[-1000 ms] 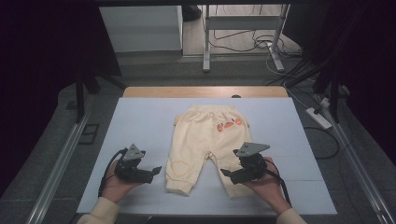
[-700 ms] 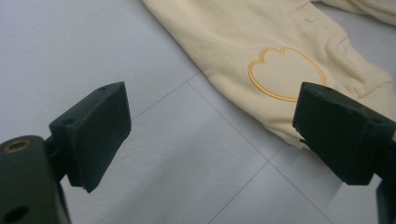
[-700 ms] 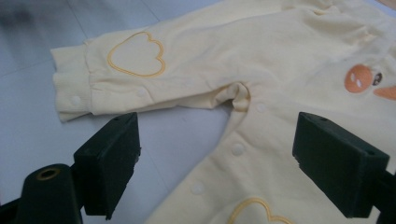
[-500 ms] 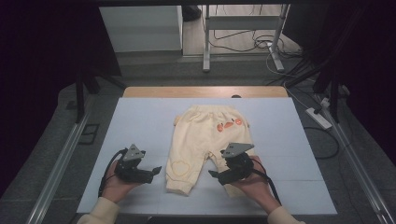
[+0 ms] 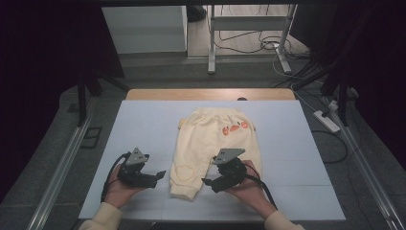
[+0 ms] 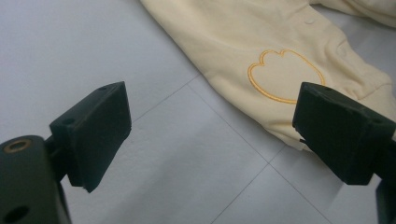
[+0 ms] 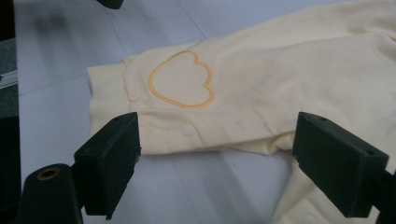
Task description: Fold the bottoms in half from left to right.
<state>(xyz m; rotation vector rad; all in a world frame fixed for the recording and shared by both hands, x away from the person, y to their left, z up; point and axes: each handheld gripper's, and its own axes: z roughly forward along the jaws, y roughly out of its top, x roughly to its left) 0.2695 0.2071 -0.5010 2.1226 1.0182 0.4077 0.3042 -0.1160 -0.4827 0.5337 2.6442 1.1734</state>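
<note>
Pale yellow baby pants (image 5: 210,136) lie flat on the white table (image 5: 143,124), waist away from me, with orange prints near the waistband. The left leg carries a stitched heart outline (image 6: 285,74), also visible as the heart (image 7: 181,86) in the right gripper view. My left gripper (image 5: 160,174) rests just left of that leg's cuff, open, with the cuff (image 6: 299,135) near its right jaw. My right gripper (image 5: 208,182) sits over the crotch gap, angled left toward the heart leg (image 7: 243,93), open with nothing between its jaws.
A wooden strip (image 5: 210,94) runs along the table's far edge. Metal rails (image 5: 62,163) flank the table. A power strip (image 5: 327,120) and cables lie on the floor at right. Stand legs (image 5: 210,43) rise behind. Bare white surface spreads left and right of the pants.
My right gripper has moved left from the right leg's outer side to the gap between the legs. The left gripper has stayed put.
</note>
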